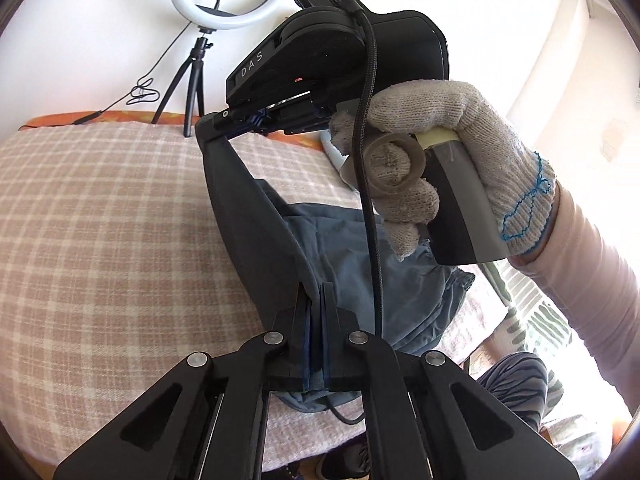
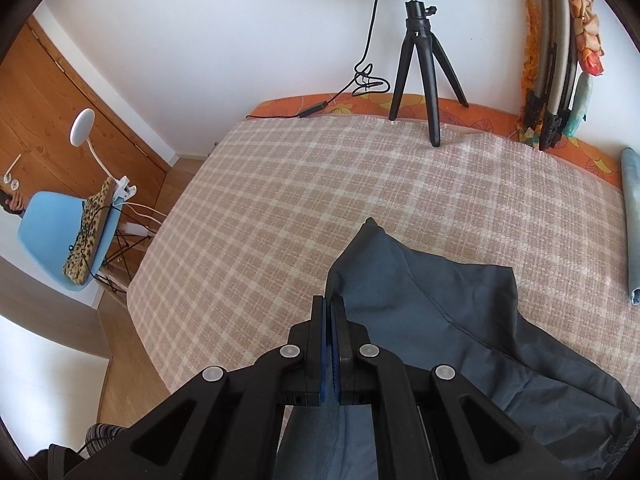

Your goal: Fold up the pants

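Note:
The dark grey-blue pants (image 1: 344,248) lie partly on the checked bedspread (image 1: 100,220). My left gripper (image 1: 314,288) is shut on an edge of the pants and lifts a taut band of cloth (image 1: 240,208) up to my right gripper (image 1: 224,118), which a gloved hand (image 1: 440,160) holds above the bed. In the right wrist view my right gripper (image 2: 330,304) is shut on a pants edge, and the cloth (image 2: 440,320) drapes down to the right over the bedspread (image 2: 280,200).
A ring light on a black tripod (image 2: 420,64) stands at the bed's far edge by the wall. A blue folded cloth (image 2: 632,220) lies at the right edge. A blue chair (image 2: 68,236) stands on the floor to the left. A cable (image 1: 370,160) hangs from the right gripper.

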Demonstrator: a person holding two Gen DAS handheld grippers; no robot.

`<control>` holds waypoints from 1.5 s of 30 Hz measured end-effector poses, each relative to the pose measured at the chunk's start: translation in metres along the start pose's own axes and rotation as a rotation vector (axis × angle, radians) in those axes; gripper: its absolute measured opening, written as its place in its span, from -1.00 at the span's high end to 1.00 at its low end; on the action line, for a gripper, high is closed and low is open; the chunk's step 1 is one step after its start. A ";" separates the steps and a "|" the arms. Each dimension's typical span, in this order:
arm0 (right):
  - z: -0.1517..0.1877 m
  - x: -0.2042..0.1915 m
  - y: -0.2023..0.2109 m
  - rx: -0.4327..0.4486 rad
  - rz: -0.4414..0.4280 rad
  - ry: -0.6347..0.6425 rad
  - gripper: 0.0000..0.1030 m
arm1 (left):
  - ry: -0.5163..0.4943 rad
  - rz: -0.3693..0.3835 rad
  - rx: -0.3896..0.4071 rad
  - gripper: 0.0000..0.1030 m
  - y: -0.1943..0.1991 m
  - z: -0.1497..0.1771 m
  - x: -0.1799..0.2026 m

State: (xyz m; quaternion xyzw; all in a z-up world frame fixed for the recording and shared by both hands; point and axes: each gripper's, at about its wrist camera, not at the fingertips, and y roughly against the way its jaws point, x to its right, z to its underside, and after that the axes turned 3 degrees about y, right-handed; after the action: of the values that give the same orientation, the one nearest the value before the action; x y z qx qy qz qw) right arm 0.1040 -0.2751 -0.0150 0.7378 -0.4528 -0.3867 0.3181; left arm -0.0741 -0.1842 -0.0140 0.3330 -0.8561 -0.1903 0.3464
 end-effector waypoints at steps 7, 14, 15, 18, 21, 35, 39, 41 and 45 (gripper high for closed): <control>0.016 0.043 0.059 0.097 0.001 -0.060 1.00 | -0.077 0.065 -0.011 0.95 -0.023 -0.012 0.047; 0.055 0.115 0.119 0.155 0.063 -0.143 1.00 | -0.116 0.165 -0.081 0.95 -0.065 -0.009 0.094; 0.061 0.127 0.126 0.162 0.074 -0.158 1.00 | -0.119 0.177 -0.092 0.95 -0.073 -0.008 0.102; 0.082 0.162 0.144 0.172 0.107 -0.205 1.00 | -0.127 0.213 -0.130 0.95 -0.095 -0.003 0.121; 0.103 0.194 0.155 0.174 0.130 -0.246 1.00 | -0.150 0.235 -0.167 0.95 -0.117 0.005 0.142; 0.178 0.315 0.172 0.146 0.231 -0.416 1.00 | -0.188 0.337 -0.297 0.96 -0.192 0.020 0.219; 0.190 0.334 0.164 0.140 0.224 -0.446 1.00 | -0.207 0.334 -0.311 0.96 -0.205 0.022 0.230; 0.192 0.339 0.160 0.138 0.223 -0.449 1.00 | -0.209 0.336 -0.322 0.96 -0.213 0.025 0.236; 0.194 0.342 0.155 0.134 0.235 -0.430 1.00 | -0.257 0.343 -0.338 0.96 -0.217 0.031 0.247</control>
State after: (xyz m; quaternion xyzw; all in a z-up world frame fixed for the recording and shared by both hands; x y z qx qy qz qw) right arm -0.0289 -0.6707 -0.0814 0.6000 -0.6175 -0.4643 0.2078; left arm -0.1346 -0.5084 -0.0413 0.0936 -0.8931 -0.3096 0.3127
